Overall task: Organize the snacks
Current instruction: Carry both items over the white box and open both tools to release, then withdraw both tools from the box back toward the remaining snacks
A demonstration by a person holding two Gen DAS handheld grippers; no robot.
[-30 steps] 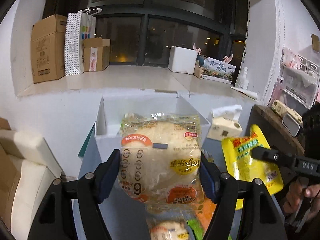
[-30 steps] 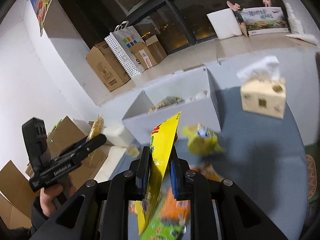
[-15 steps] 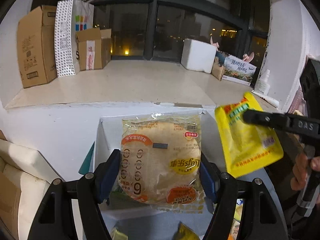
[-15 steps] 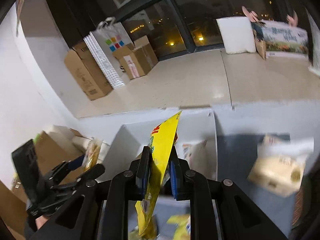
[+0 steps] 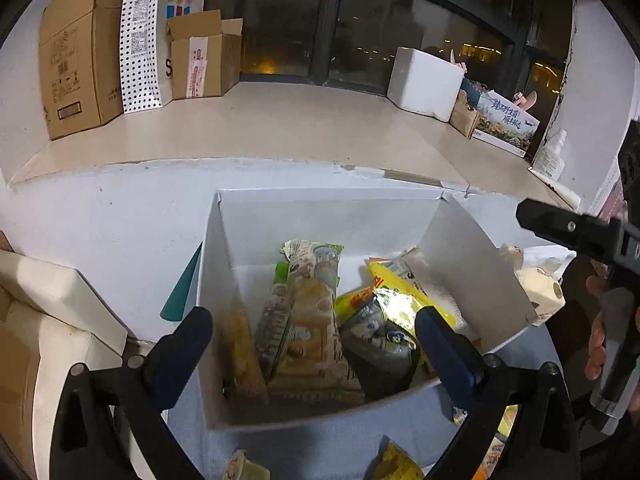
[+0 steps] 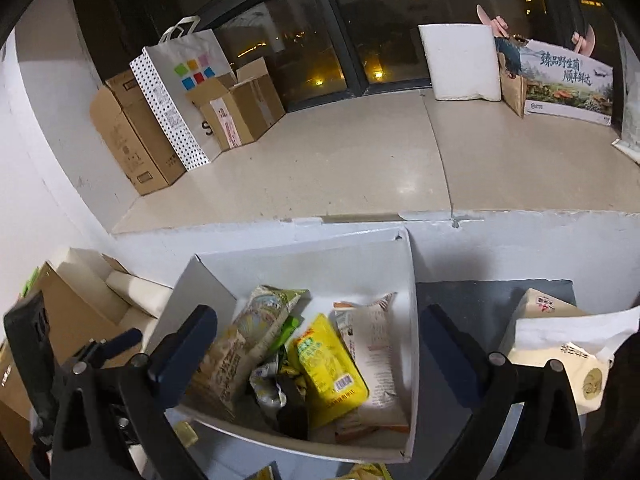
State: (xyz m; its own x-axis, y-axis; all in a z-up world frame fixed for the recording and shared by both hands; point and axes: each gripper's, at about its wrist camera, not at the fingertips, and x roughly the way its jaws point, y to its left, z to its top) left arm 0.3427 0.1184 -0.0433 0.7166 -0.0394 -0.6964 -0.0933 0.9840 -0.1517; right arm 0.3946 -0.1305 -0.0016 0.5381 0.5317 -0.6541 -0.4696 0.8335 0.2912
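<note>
Both hand-held grippers hover over the open white cardboard box (image 5: 332,216), which stands on the blue-grey surface (image 5: 320,444). Left hand-held gripper (image 5: 314,340) has jaws spread apart, nothing between them; right hand-held gripper (image 6: 318,338) likewise wide apart and empty. Inside the box lie snack packets: a yellow foil pouch (image 6: 330,364) at centre, a green-topped illustrated packet (image 5: 314,312) at its 9 o'clock, and a white crinkled bag (image 6: 372,344) at its 3 o'clock. A cream tissue box (image 6: 560,356) sits on the surface at the box's 3 o'clock.

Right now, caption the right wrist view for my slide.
Open right gripper above white box of snacks, yellow packet inside.
</note>
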